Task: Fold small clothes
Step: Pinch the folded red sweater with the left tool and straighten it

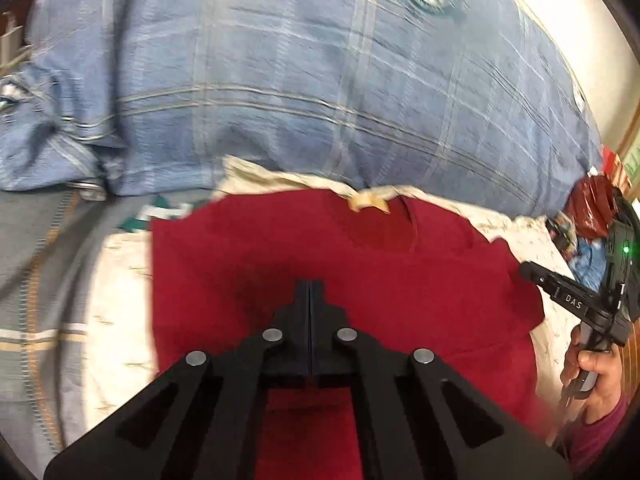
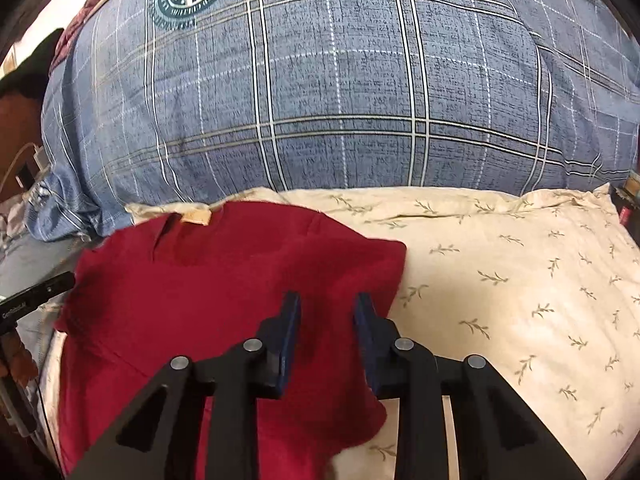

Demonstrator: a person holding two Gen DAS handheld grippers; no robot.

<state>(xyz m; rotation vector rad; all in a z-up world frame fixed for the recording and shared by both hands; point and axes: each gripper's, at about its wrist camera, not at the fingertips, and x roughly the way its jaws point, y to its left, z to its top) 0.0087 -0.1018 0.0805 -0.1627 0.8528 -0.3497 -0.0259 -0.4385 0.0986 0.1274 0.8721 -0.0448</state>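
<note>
The left gripper (image 1: 311, 286) has its fingers pressed together, with nothing seen between them, above the red garment (image 1: 340, 264). The right gripper (image 2: 327, 300) is parted over the garment's right edge. This soft, matte cloth lies flat on a cream leaf-printed pillow (image 2: 520, 280), behind it a big blue checked duvet (image 2: 320, 92).
</note>
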